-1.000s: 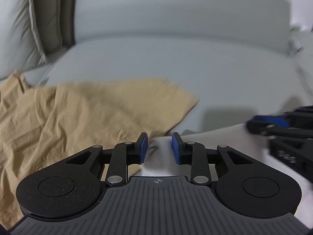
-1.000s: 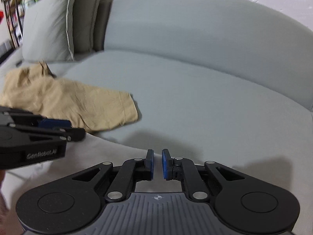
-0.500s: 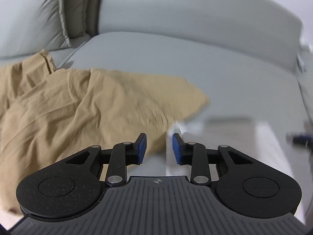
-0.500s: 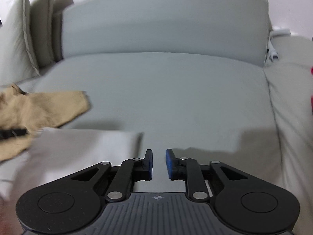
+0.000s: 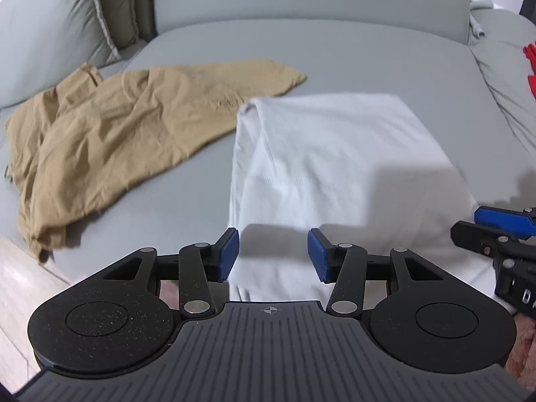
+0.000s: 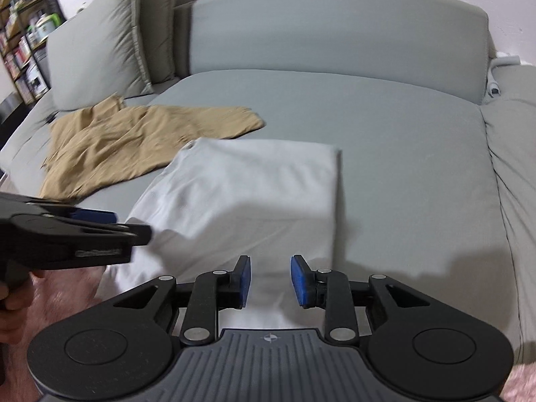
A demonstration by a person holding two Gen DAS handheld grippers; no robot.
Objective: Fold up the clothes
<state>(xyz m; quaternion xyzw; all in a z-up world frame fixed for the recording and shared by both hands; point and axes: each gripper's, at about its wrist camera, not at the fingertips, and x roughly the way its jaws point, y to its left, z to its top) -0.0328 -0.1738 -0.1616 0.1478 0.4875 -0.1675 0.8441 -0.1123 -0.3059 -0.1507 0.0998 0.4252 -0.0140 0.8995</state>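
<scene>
Folded white cotton garment [image 5: 335, 167] is lying flat as a rough rectangle on the grey fabric sofa seat [image 6: 402, 127], its far left corner just touching the crumpled tan cotton garment [image 5: 110, 134], which is sprawling to the left toward the sofa's front edge. Grey piped cushions [image 6: 97, 50] are leaning against the backrest at the far left, and in the right wrist view a bookshelf [image 6: 23, 40] is showing behind them, its contents too small to read. Both black two-finger grippers with blue pads are hovering over the near edge of the white garment. The left gripper [image 5: 273, 256] is standing with its fingers spread wide, gripping nothing, white cloth showing in the gap between the pads. The right gripper [image 6: 270, 281] is likewise parted, a little less widely, and is also empty. In the right wrist view the left gripper is crossing in from the left with a person's hand [image 6: 13, 294] wrapped around its handle; raised lettering on its side is too blurred to read. A small red object [image 5: 531, 67] is peeking in at the right edge of the left wrist view, too cropped to identify.
</scene>
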